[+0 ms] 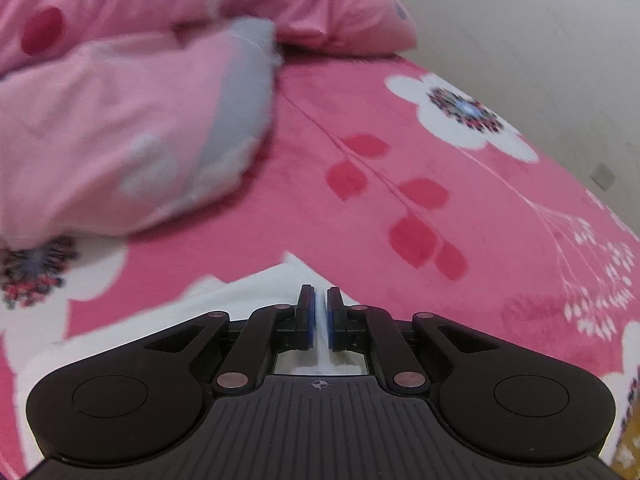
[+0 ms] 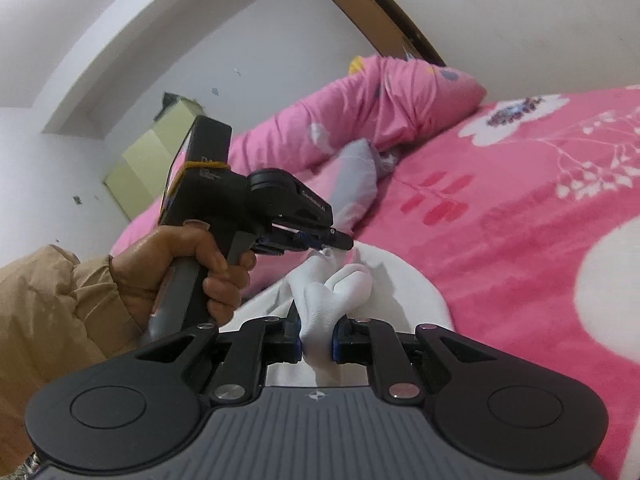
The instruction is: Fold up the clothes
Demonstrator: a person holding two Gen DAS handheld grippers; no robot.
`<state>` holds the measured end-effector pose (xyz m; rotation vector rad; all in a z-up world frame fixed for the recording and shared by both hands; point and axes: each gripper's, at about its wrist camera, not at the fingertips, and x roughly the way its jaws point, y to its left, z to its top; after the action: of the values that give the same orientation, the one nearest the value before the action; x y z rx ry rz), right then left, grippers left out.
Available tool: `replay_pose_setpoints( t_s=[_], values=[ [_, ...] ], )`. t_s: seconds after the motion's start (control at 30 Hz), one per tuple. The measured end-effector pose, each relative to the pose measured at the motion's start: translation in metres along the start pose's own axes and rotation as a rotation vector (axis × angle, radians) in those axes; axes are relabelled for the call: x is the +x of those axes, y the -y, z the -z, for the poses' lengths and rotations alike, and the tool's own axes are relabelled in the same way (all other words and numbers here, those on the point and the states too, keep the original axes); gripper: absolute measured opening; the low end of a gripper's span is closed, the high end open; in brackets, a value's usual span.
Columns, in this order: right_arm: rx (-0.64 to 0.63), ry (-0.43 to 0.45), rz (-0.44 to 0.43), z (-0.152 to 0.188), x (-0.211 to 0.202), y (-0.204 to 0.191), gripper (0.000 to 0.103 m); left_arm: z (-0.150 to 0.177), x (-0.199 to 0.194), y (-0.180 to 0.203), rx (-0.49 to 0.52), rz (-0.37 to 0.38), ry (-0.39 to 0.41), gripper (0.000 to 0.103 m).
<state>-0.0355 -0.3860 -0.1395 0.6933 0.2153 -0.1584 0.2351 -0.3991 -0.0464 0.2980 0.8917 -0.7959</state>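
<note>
A white garment [image 2: 320, 304] lies bunched on the pink flowered bed cover [image 2: 520, 220]. My right gripper [image 2: 316, 336] is shut on a thick fold of it. My left gripper [image 1: 321, 316] is shut on a thin white edge of the same garment [image 1: 200, 312], just above the bed. In the right wrist view the left gripper [image 2: 340, 245] is held by a hand to the left, with its tips pinching the far end of the bunched cloth, a short way beyond my right fingers.
A pink and grey pillow [image 1: 120, 140] lies to the left on the bed, a pink duvet roll [image 2: 380, 108] behind it. A wooden headboard [image 2: 380, 12] and white walls stand beyond. A green cabinet [image 2: 148, 160] is at the left.
</note>
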Motion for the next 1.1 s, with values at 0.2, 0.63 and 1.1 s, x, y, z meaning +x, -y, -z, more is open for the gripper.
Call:
replay_pose_setpoints(
  t_s=[0.2,0.63,1.1],
  values=[
    [0.095,-0.064,0.008,0.002,0.007,0.019,0.013,0.008,-0.017,-0.003,-0.033,0.055,0.004,0.040],
    [0.245,-0.081,-0.053,0.006,0.007,0.035,0.023,0.137,-0.210,-0.055,0.010,-0.062,0.238,0.072],
    [0.015,-0.087,0.006,-0.032,-0.010,0.006,0.012,0.273,-0.183,-0.033,-0.096,0.032,0.243,0.074]
  ],
)
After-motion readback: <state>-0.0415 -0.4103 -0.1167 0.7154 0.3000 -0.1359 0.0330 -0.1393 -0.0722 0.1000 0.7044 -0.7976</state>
